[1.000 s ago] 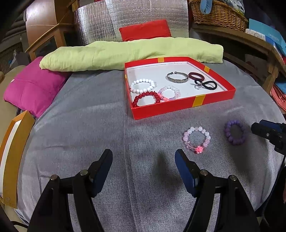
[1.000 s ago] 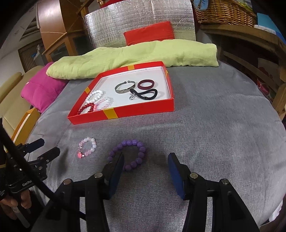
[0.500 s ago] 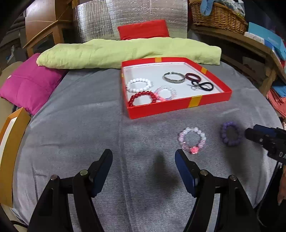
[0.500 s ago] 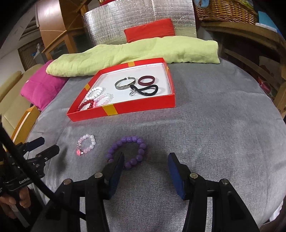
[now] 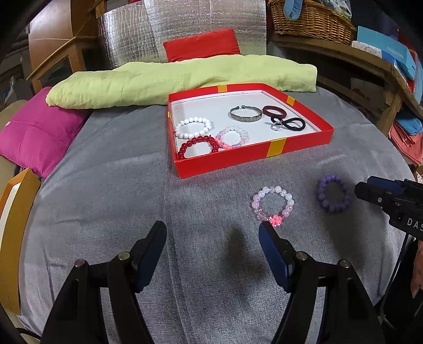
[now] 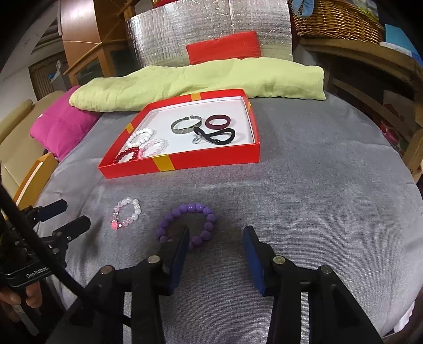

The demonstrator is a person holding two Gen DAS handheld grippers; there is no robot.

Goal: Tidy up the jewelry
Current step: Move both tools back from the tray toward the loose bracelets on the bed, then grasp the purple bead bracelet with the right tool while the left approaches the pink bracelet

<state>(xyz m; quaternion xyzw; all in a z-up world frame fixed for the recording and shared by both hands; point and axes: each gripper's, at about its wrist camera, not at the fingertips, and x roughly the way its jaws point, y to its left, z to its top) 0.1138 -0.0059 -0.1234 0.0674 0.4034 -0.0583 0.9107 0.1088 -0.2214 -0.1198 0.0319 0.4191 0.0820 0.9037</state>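
Note:
A red box (image 5: 275, 152) (image 6: 164, 164) on the grey cloth holds white, red and pink bead bracelets, a silver bangle, a maroon ring and a black hair tie. A pale pink bead bracelet (image 5: 272, 205) (image 6: 125, 215) and a purple bead bracelet (image 5: 333, 193) (image 6: 189, 223) lie on the cloth in front of it. My left gripper (image 5: 212, 232) is open and empty, its right finger just short of the pink bracelet. My right gripper (image 6: 216, 236) is open and empty, its left finger over the purple bracelet's near edge.
A long green cushion (image 5: 171, 79) lies behind the box, a magenta cushion (image 5: 39, 127) at the left and a red one (image 5: 202, 45) at the back. A wicker basket (image 5: 312, 18) stands on a wooden shelf at the right. A wooden chair (image 5: 15, 211) is at the table's left edge.
Both grippers have moved forward, closer to the loose bracelets. The right gripper's left finger now overlaps the purple bracelet. Both stay open.

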